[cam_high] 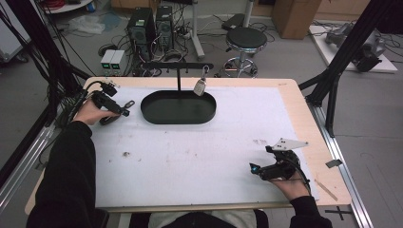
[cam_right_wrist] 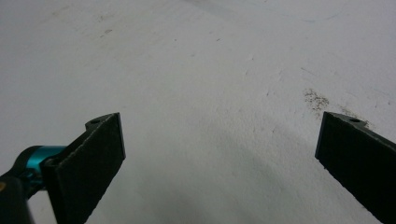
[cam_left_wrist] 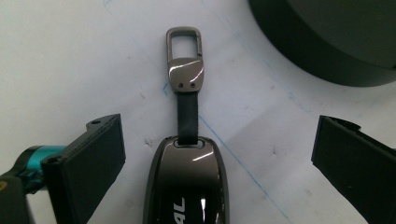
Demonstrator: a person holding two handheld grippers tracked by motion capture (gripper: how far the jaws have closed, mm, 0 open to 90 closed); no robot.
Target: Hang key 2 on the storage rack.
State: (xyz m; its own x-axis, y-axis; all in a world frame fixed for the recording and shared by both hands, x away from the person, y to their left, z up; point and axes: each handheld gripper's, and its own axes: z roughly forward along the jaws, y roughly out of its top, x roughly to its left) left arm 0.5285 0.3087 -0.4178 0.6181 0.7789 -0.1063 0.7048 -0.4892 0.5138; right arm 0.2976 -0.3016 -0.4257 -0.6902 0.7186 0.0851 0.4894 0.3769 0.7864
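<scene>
A glossy dark key fob (cam_left_wrist: 187,182) lies on the white mat (cam_left_wrist: 70,60), its strap and metal clasp (cam_left_wrist: 185,70) pointing away from me. My left gripper (cam_left_wrist: 217,154) is open, one jaw on each side of the fob and clear of it. In the high view that gripper (cam_high: 116,111) is at the table's left, just left of the black oval tray (cam_high: 209,111), with the fob (cam_high: 127,103) at its tip. A second, lighter fob (cam_high: 200,87) hangs from a black rack (cam_high: 178,66) over the tray. My right gripper (cam_high: 256,170) rests open near the front right, nothing between its jaws (cam_right_wrist: 219,154).
The tray's dark wall (cam_left_wrist: 322,51) lies close beyond the fob's clasp. The mat shows a few smudges (cam_right_wrist: 315,99). Past the table's far edge stand a stool (cam_high: 244,40), computer towers (cam_high: 151,26) and cables on the floor.
</scene>
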